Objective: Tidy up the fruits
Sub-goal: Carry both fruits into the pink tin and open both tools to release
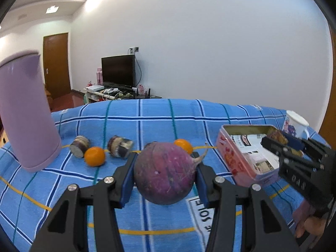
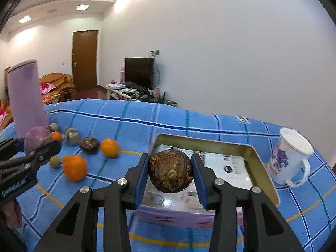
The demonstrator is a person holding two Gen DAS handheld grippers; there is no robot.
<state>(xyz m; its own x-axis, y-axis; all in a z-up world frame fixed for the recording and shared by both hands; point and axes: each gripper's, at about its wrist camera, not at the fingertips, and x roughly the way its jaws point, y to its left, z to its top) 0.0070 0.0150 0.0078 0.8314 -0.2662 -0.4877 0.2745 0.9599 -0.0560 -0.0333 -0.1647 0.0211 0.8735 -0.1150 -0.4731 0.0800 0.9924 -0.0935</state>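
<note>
Where blue plaid cloth [image 1: 147, 113] lies below a white wall [image 1: 210, 42] | left tongs [image 1: 164, 174] pinch radish [image 1: 164, 172] | right tongs [image 2: 171, 171] pinch taro [image 2: 171, 171]

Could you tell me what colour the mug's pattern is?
Purple-blue floral on the white ceramic mug, clearest in right wrist view.

The purple bottle [image 1: 27, 113] left of the tin [image 1: 247, 153] is blurred at its cap, and its left side runs off the picture's edge. Inside the tin, the label print is too small to read. The right gripper [image 1: 279, 145] hides the tin's far corner and part of the brown root [image 1: 277, 135] it holds there. Well left of the tin in the right wrist view, the left gripper [image 2: 36, 145] covers the radish's [image 2: 35, 138] lower half, and the small brownish lump [image 2: 54, 161] beside the orange [image 2: 75, 168] is too blurred to identify.
</note>
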